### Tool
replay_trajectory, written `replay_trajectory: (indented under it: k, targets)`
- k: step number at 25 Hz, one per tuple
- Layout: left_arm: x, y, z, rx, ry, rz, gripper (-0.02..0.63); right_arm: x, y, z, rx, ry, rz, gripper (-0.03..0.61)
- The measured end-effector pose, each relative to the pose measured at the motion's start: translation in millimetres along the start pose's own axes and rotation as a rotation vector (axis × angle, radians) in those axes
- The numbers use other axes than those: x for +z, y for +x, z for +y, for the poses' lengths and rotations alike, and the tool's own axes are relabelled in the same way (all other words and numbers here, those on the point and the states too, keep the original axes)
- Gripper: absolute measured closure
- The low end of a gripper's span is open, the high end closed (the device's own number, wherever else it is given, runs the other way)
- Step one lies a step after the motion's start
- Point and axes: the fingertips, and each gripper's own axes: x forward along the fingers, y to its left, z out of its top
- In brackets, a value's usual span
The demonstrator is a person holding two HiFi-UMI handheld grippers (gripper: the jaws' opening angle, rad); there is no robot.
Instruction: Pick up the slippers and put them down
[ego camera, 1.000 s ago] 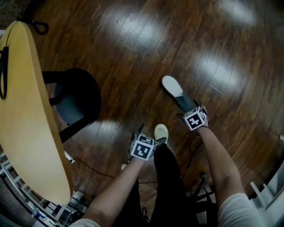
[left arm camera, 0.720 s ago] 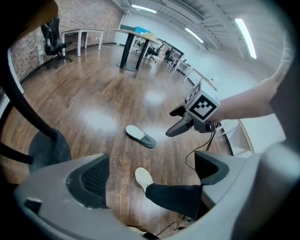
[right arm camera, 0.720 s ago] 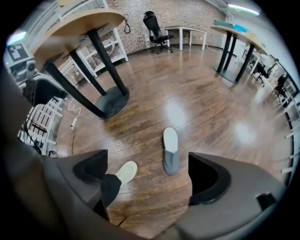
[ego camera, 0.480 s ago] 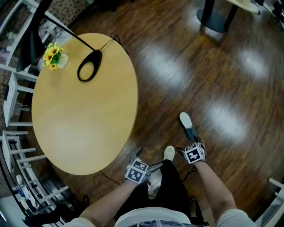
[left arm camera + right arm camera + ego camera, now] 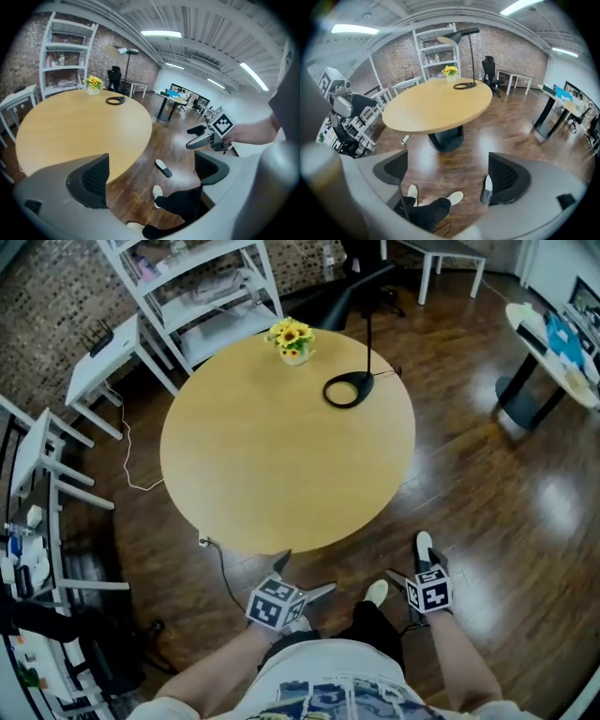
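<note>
A: Your left gripper (image 5: 307,574) is held in front of your body, at the near edge of the round table (image 5: 281,456). Its jaws stand wide apart and carry nothing. Between them you see only floor and your own legs far below.

B: Your right gripper (image 5: 414,570) is the same: jaws spread, released, gripping nothing. In its own view the slipper shows just beside the right-hand pad and is partly hidden by it. But it is down on the floor, not between the pads.

A: Yes, the slipper (image 5: 424,545) lies flat on the dark wooden floor (image 5: 497,512), to the right of the table. It is just right of your pale shoe (image 5: 376,592) and a little farther out. From your left gripper's view you can see it lying well below the right gripper, clear of it.

B: It has a pale insole and a dark upper. I can make out one slipper from here.

A: On the table's far side you have a small pot of yellow flowers (image 5: 291,337). A black lamp (image 5: 368,348) stands just to their right, with its ring-shaped base resting on the tabletop. The near part of the tabletop is bare wood.

B: White shelves (image 5: 202,296) stand beyond the table at the far left.
</note>
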Motion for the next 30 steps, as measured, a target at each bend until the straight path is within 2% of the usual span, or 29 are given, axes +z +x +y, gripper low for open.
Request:
replay_trajectory:
  k: [5, 11, 17, 23, 30]
  targets:
    - [-37.8, -126.7, 65.6, 0.138, -0.065, -0.101, 0.046, 39.2, -34.6, 107.9, 0.024, -0.042, -0.065, 0.023]
    - [-97.8, -214.2, 118.6, 0.251, -0.154, -0.172, 0.046, 47.2, -55.5, 173.0, 0.001, -0.054, -0.110, 0.023]
    - [-125.1, -259.8, 151.7, 0.319, -0.218, -0.232, 0.046, 60.7, -65.1, 214.8, -0.020, -0.081, -0.163, 0.025]
    - [-129.1, -286.6, 164.1, 0.365, -0.262, -0.296, 0.044, 73.5, -75.4, 233.4, -0.013, -0.142, -0.178, 0.025]
    - [-140.7, -300.8, 176.1, 0.386, -0.273, -0.302, 0.043, 79.2, -83.2, 243.4, -0.019, -0.136, -0.208, 0.025]
